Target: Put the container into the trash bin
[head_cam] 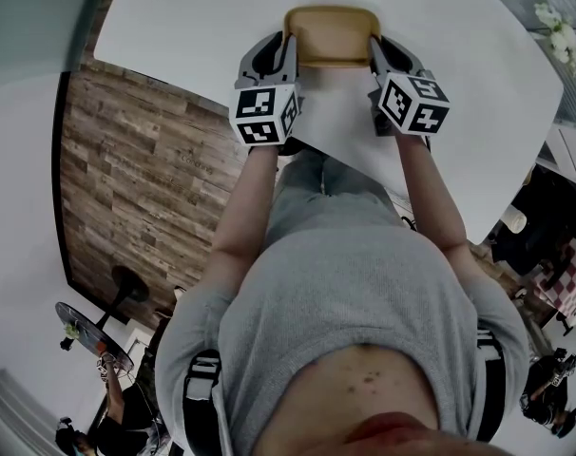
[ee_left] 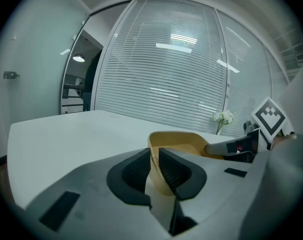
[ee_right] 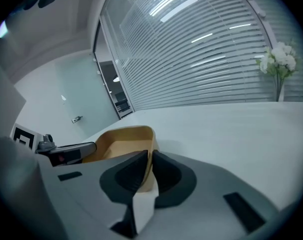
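Tan shallow plastic container (head_cam: 332, 34) on white table (head_cam: 174, 27); left claw (head_cam: 280, 53) pinches left rim, right claw (head_cam: 383, 55) right rim, likely for level lift.

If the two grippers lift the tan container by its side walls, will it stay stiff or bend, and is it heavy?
Probably light: the container looks empty and thin-walled. Its walls may flex somewhat, since the left gripper and right gripper each pinch only one thin wall.
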Tool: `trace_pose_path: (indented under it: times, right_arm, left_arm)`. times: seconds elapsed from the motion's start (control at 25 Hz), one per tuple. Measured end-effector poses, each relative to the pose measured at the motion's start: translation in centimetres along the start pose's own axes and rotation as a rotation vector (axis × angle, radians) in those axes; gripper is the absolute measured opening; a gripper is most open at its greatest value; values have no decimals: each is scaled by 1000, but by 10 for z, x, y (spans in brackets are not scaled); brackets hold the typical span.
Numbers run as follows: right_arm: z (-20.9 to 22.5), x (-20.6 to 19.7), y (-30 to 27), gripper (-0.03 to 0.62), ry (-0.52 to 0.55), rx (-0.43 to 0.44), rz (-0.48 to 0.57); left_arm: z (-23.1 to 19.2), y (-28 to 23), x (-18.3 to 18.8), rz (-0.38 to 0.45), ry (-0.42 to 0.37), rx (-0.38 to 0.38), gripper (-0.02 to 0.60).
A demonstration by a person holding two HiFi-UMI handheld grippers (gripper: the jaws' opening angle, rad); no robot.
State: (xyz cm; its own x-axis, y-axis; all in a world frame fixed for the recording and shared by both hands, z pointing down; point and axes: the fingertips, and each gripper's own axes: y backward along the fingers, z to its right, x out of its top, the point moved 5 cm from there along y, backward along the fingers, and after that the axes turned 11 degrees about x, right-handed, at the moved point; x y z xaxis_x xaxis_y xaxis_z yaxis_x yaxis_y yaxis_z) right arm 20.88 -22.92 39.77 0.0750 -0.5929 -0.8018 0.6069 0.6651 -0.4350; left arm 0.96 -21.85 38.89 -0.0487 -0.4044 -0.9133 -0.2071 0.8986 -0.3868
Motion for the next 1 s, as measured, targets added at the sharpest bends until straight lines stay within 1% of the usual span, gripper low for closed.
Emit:
trace_pose_path:
  times: [0.68,1.0]
  right_arm:
    - [-37,24,16,84,65,54,98]
    - [-57,36,19,84,103,98,130]
  left_arm:
    - [-10,38,27,120,16,35,51]
    - [-18,58,41,176,22,64,51]
